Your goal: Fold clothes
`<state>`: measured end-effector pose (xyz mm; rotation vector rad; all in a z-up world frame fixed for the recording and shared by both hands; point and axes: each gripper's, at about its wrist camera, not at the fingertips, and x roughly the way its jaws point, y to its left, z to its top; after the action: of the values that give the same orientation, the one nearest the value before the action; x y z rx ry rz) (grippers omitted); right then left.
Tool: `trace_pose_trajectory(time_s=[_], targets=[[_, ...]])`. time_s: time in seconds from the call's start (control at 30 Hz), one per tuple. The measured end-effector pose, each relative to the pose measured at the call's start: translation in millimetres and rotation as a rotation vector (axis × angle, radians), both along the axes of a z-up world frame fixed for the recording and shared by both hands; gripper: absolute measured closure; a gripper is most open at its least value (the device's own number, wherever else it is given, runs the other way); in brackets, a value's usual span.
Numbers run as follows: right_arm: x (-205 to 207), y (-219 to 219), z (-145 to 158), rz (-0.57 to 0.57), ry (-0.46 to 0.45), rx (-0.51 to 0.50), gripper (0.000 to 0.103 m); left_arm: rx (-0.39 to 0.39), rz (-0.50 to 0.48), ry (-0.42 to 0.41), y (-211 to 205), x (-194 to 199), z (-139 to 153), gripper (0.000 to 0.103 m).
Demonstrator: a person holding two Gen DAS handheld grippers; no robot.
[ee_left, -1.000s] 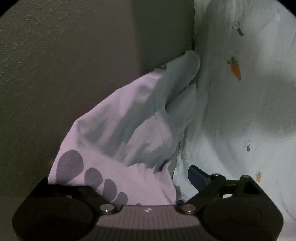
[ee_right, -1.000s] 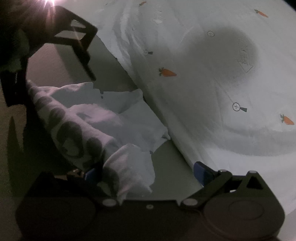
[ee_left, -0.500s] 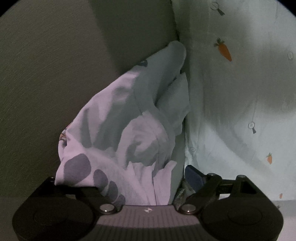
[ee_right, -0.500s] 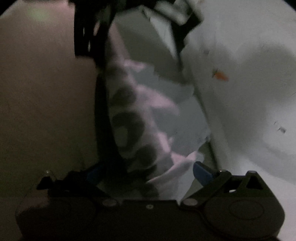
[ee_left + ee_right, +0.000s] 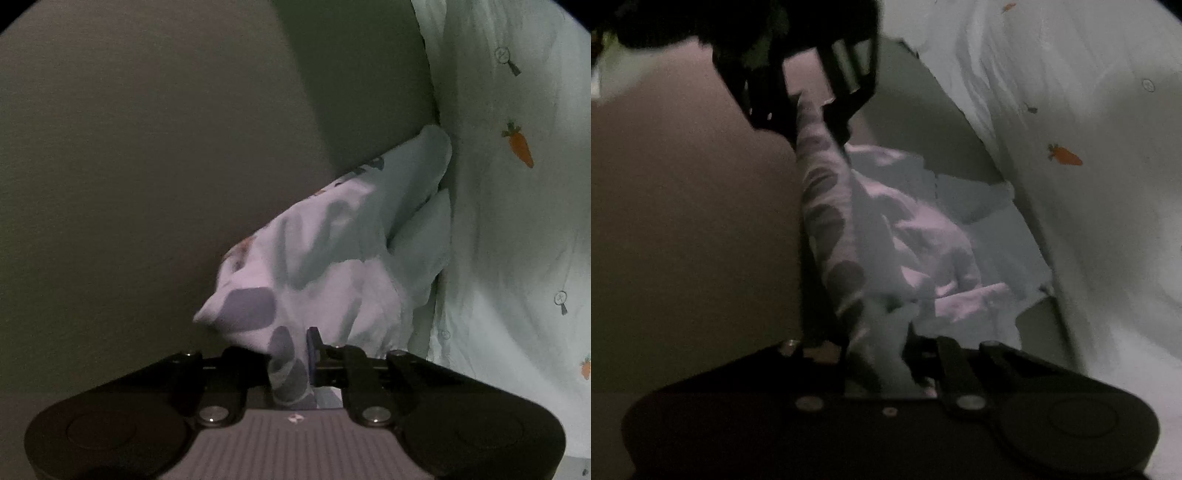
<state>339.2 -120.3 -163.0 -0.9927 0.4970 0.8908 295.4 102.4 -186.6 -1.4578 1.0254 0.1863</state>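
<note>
A pale lilac, grey-spotted cloth garment (image 5: 325, 280) is pinched at opposite ends by the left hand-held gripper (image 5: 295, 363) and the right hand-held gripper (image 5: 877, 363), beside a carrot-printed white sheet (image 5: 517, 221). No fold is seen made; folding appears barely begun.

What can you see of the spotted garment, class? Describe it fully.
The garment is thin, pale cloth with dark grey oval spots along one edge. It is crumpled and lifted, stretched between the left gripper and right gripper, both with jaws shut on that spotted edge. Its far end lies against the carrot-print sheet.
</note>
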Motion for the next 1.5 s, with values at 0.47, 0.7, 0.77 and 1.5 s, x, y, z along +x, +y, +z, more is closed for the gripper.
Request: trace_pose_trajectory(time_s=[0.47,0.7,0.77,1.5], targets=[[-44.8,-61.4,73.2,0.062,0.618,0.247,0.093,-0.145,-0.024,0.134,-4.0,-79.3,89.2,0.089],[60.7,-69.1,103.9,-0.035,0.659,0.412,0.092,-0.155,-0.049,0.036,11.4,22.6,102.0,0.089],[97.3,-70.8,108.3,-0.079,0.633,0.439,0.09,-0.115,-0.068,-0.006,11.4,59.4,106.2,0.087],[134.3,-78.0,13.6,-0.904,0.409,0.709,0.023,0.949,-0.73,-0.101,-78.1,123.3,68.7,0.015]])
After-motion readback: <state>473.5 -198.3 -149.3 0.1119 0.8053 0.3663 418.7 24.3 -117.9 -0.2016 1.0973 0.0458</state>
